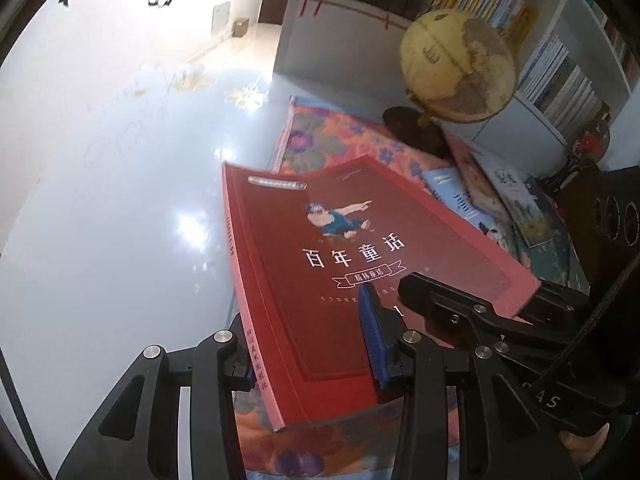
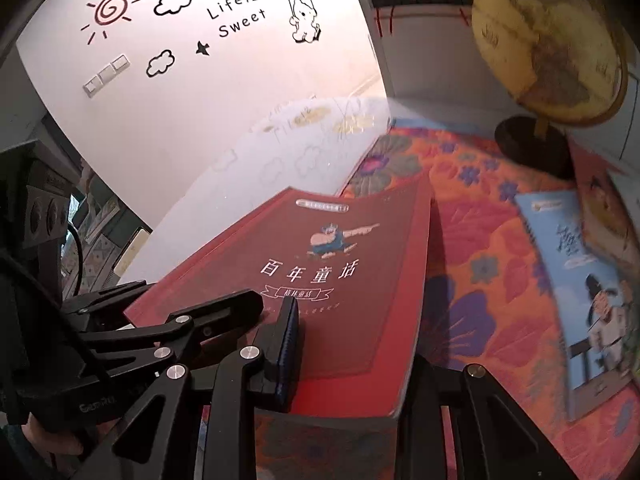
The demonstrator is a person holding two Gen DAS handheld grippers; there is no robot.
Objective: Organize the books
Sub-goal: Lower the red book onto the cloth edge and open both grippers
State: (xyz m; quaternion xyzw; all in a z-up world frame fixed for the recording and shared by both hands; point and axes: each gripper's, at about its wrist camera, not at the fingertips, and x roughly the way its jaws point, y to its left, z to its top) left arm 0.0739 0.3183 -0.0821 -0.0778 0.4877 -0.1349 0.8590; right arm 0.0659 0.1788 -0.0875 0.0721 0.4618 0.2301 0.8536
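The red book [image 1: 320, 280] is held up, tilted, above a floral mat [image 2: 480, 248], both tools clamped on its near edge: the left tool [image 1: 312, 364] near the spine, the right tool [image 2: 348, 384] at the opposite side. Beyond stand a globe [image 1: 458, 66] and more books [image 1: 480, 200], with a bookshelf [image 1: 568, 80] behind.

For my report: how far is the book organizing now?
Done: nothing that these views can confirm. In hand: both grippers, left and right, clamp the red book above the floral cloth. Left: loose books beside the globe still lie unsorted.
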